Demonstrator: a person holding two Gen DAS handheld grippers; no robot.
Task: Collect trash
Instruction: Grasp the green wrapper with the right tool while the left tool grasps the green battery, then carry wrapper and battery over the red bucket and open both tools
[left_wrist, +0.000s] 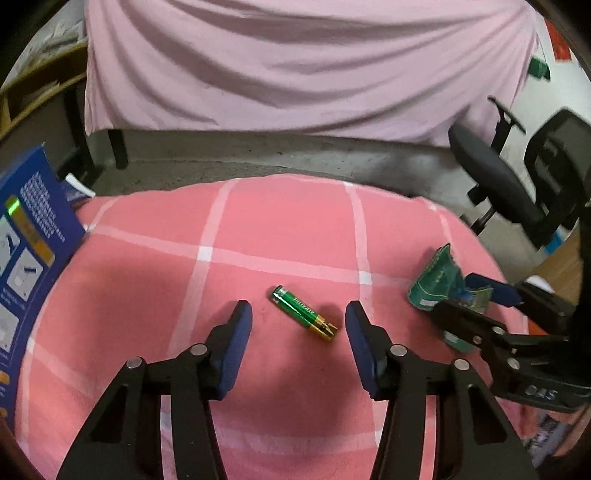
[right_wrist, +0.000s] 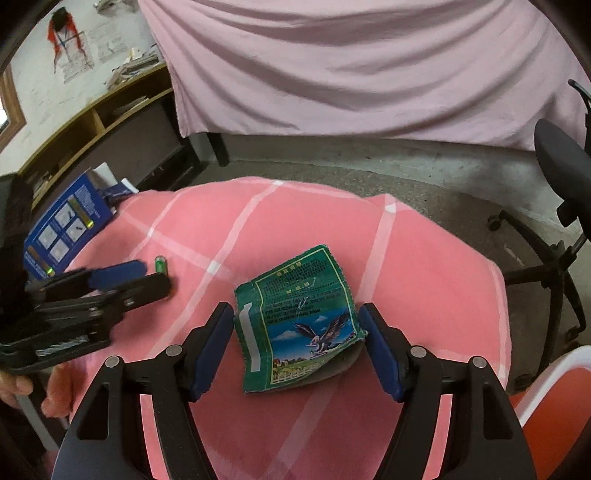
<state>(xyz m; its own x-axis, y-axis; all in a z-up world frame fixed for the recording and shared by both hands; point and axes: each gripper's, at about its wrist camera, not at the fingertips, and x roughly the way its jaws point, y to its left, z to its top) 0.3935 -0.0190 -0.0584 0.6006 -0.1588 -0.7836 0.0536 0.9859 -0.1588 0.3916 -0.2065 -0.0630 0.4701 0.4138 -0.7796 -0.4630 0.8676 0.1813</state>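
A green and gold battery (left_wrist: 304, 312) lies on the pink checked cloth (left_wrist: 280, 229), between the open fingers of my left gripper (left_wrist: 299, 314). In the right wrist view only its green end (right_wrist: 161, 264) shows past the left gripper. A crumpled green wrapper with an eagle picture (right_wrist: 301, 321) lies on the cloth between the open fingers of my right gripper (right_wrist: 295, 314). In the left wrist view the wrapper (left_wrist: 437, 278) sits at the right, with the right gripper's fingers on either side of it. Neither gripper holds anything.
A blue printed box (left_wrist: 26, 251) stands at the cloth's left edge, also in the right wrist view (right_wrist: 66, 225). A black office chair (left_wrist: 517, 184) stands to the right on the concrete floor. A pink draped sheet (left_wrist: 295, 66) hangs behind. Wooden shelves (right_wrist: 96, 122) are far left.
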